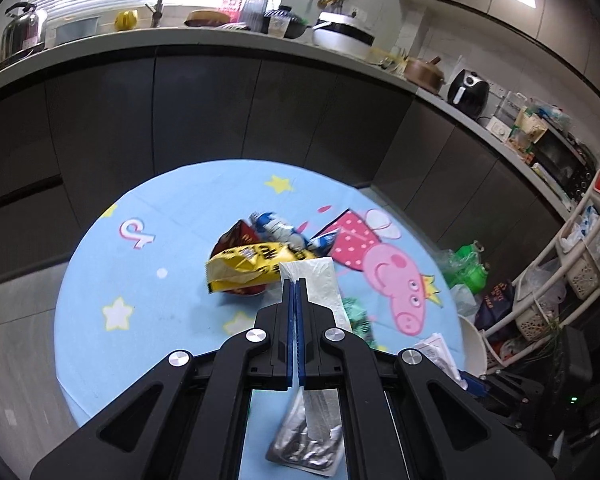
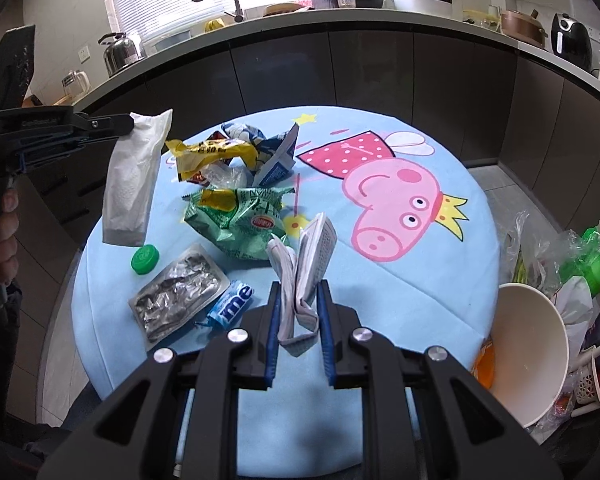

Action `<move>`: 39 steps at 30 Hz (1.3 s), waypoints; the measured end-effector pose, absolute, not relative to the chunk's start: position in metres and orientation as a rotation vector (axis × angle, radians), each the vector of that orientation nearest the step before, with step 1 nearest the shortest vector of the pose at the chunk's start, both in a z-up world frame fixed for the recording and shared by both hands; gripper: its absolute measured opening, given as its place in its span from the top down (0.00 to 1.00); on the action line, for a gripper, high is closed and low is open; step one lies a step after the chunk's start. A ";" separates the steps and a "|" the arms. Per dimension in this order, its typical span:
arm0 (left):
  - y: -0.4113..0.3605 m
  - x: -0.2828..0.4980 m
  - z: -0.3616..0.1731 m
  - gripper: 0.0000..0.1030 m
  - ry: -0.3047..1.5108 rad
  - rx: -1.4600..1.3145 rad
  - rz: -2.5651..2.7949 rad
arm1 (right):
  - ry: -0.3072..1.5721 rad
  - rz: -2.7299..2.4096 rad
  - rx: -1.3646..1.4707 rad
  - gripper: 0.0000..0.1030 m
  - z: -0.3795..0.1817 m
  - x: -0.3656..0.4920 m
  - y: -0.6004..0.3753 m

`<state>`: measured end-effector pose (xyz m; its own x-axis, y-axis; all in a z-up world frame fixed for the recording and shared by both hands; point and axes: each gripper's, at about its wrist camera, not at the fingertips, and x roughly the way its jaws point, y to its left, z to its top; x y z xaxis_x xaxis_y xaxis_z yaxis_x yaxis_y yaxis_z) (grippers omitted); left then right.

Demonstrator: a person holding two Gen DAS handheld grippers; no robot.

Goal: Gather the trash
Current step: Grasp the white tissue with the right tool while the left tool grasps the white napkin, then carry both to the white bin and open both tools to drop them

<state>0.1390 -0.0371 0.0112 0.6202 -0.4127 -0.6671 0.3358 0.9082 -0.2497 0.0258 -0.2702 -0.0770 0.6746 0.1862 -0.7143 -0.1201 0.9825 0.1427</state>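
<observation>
My left gripper (image 1: pixel 296 284) is shut on a white tissue (image 1: pixel 318 280), which hangs from its jaws above the left side of the table; the right wrist view shows the same tissue (image 2: pixel 130 184) dangling clear of the cloth. My right gripper (image 2: pixel 300 288) is shut on a folded white paper leaflet (image 2: pixel 314 256) low over the near part of the table. On the blue cartoon tablecloth (image 2: pixel 420 280) lie a yellow snack bag (image 2: pixel 216 152), a green snack bag (image 2: pixel 240 216), a blue-white carton (image 2: pixel 276 156), a green cap (image 2: pixel 145 259), a silver foil pack (image 2: pixel 178 292) and a blue candy wrapper (image 2: pixel 232 306).
A white paper bucket (image 2: pixel 528 340) stands beside the table at the right, with green bottles in a clear bag (image 2: pixel 588 256) behind it. A dark kitchen counter (image 2: pixel 340 28) curves around the back. A person's hand (image 2: pixel 0 240) grips the left tool's handle.
</observation>
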 end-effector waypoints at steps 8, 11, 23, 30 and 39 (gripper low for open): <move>-0.062 0.120 0.046 0.99 0.726 -0.081 -0.518 | 0.763 0.161 0.106 0.82 -0.063 0.019 -0.280; -0.078 0.115 0.053 0.99 0.713 -0.066 -0.552 | 0.741 0.147 0.113 0.82 -0.056 0.013 -0.287; -0.167 0.099 0.062 0.99 0.705 -0.009 -0.723 | 0.678 -0.013 0.168 0.82 -0.042 -0.021 -0.357; -0.233 0.094 0.047 0.99 0.745 0.029 -0.830 | 0.679 -0.145 0.221 0.82 -0.052 -0.049 -0.412; -0.307 0.091 0.016 0.99 0.799 0.079 -0.909 | 0.724 -0.258 0.307 0.82 -0.087 -0.071 -0.467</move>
<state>0.0905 -0.3074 0.0164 0.3526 -0.6744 -0.6487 0.7298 0.6321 -0.2604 -0.0710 -0.4669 -0.0868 0.7209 -0.1248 -0.6817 0.3349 0.9239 0.1850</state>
